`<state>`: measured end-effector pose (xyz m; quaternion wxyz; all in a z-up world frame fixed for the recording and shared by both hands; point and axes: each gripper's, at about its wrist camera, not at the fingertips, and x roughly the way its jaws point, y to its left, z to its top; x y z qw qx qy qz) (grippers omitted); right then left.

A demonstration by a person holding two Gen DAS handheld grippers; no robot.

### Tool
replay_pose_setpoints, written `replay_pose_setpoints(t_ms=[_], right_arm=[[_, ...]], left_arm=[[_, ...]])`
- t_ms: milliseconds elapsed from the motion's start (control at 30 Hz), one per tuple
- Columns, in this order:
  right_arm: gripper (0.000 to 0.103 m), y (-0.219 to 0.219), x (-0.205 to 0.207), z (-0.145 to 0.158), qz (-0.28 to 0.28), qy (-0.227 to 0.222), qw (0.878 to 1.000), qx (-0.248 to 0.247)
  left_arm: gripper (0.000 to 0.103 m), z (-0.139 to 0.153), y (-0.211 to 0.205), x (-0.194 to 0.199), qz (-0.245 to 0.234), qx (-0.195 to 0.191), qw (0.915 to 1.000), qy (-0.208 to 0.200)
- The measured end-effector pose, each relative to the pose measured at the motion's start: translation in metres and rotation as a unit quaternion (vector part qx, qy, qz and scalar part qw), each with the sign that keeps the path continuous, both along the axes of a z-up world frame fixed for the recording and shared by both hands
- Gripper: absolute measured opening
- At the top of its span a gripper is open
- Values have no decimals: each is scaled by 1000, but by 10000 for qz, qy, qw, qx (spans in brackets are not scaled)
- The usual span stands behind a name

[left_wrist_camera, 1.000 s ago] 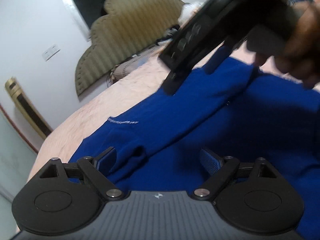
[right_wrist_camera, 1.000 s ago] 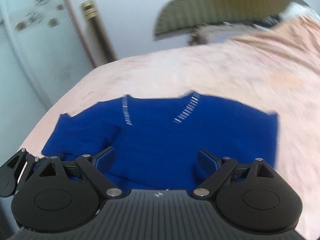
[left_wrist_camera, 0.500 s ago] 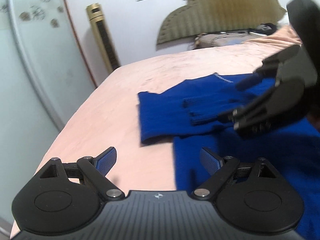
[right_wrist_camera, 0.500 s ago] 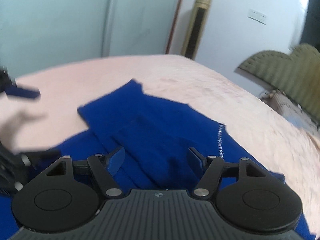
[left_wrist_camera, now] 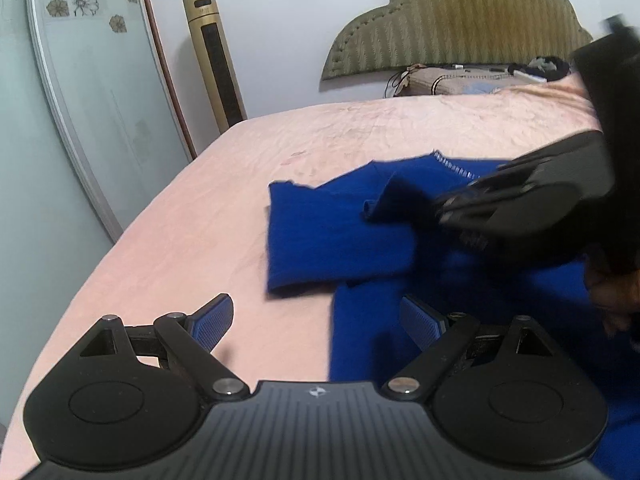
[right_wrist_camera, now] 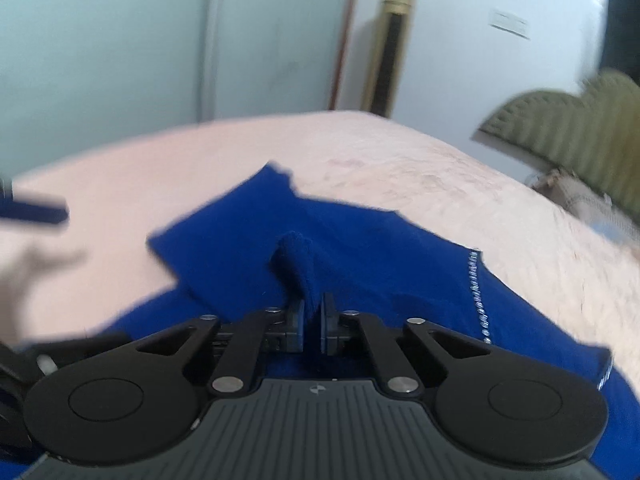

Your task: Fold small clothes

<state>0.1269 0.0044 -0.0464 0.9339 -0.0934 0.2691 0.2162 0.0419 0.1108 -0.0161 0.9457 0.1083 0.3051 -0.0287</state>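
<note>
A blue knit sweater (left_wrist_camera: 340,232) lies on the pink bed (left_wrist_camera: 208,200), with one sleeve folded across its body. My right gripper (right_wrist_camera: 312,320) is shut on the sleeve cuff (right_wrist_camera: 296,256) and lifts it slightly; it also shows in the left wrist view (left_wrist_camera: 444,204), reaching in from the right. My left gripper (left_wrist_camera: 316,320) is open and empty, low over the sweater's near left edge. In the right wrist view the sweater (right_wrist_camera: 380,264) spreads ahead, with a silver-stitched neckline (right_wrist_camera: 476,292) at the right.
A gold tower fan (left_wrist_camera: 214,56) stands by the wall past the bed's far left corner. An olive headboard (left_wrist_camera: 460,20) and a pillow (left_wrist_camera: 452,80) are at the back right. A glass wardrobe door (left_wrist_camera: 80,80) is on the left.
My right gripper has closed on the sleeve cuff; it was open half a second ago. My left gripper has swung off the sweater to its left edge and stays open.
</note>
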Motion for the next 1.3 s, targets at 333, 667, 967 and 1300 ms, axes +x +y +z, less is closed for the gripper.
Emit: replay_pose_setpoints(t_ms=[333, 667, 967, 1300], right_arm=[[5, -144, -31, 41, -2030, -170, 9601, 1914], [6, -231, -81, 6, -2990, 423, 9241, 2342], [47, -252, -87, -25, -3181, 1133, 8813, 3307], [11, -269, -78, -11, -3302, 843, 8856, 3154]], left_arm=[[91, 0, -48, 16, -429, 210, 9988, -121], [91, -6, -52, 15, -474, 118, 9988, 64], [91, -5, -51, 12, -478, 55, 9987, 179], [91, -4, -55, 12, -453, 64, 9988, 173]])
